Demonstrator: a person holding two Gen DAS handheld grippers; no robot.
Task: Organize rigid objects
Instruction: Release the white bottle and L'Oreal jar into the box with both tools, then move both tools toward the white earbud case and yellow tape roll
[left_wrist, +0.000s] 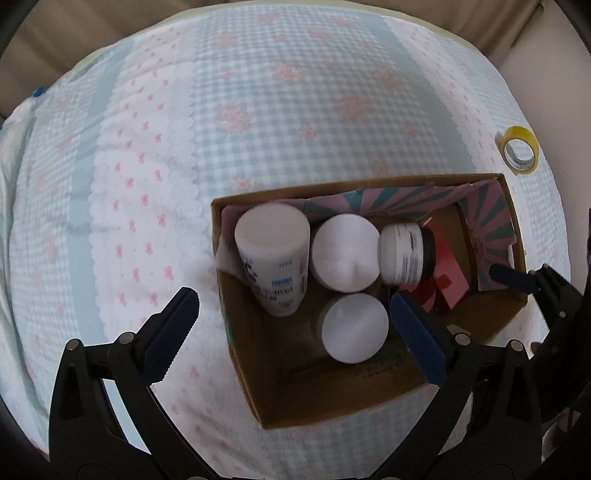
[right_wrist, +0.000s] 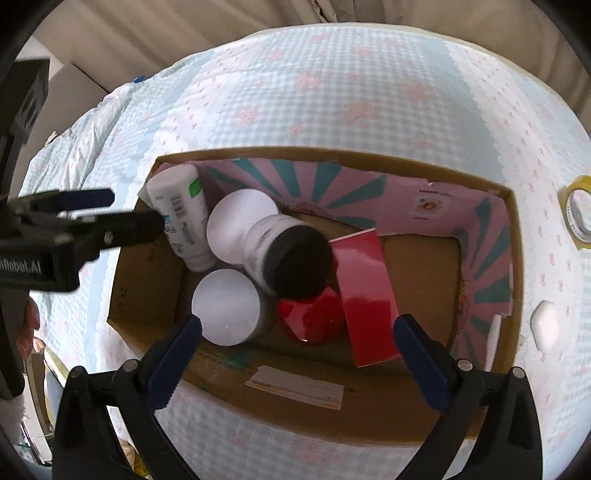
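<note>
An open cardboard box (left_wrist: 314, 406) stands on the checked cloth. It holds a white tube (left_wrist: 273, 254), two white-lidded jars (left_wrist: 345, 254) (left_wrist: 354, 326), a black-capped white bottle (left_wrist: 404, 254) lying tilted, and a red carton (left_wrist: 450, 275). My left gripper (left_wrist: 295, 328) is open above the box's left part, straddling its left wall and the nearer jar without touching. In the right wrist view my right gripper (right_wrist: 299, 354) is open over the box (right_wrist: 369, 417), above the black-capped bottle (right_wrist: 295, 254), a red round lid (right_wrist: 310, 319) and the red carton (right_wrist: 369, 295). The left gripper (right_wrist: 118, 213) hangs at the left.
A yellow tape roll (left_wrist: 519, 153) (right_wrist: 574, 216) lies on the cloth right of the box. A small white lump (right_wrist: 545, 325) sits by the box's right wall. The box is lined with pink and teal paper (right_wrist: 332, 181). Beige fabric lies beyond the cloth.
</note>
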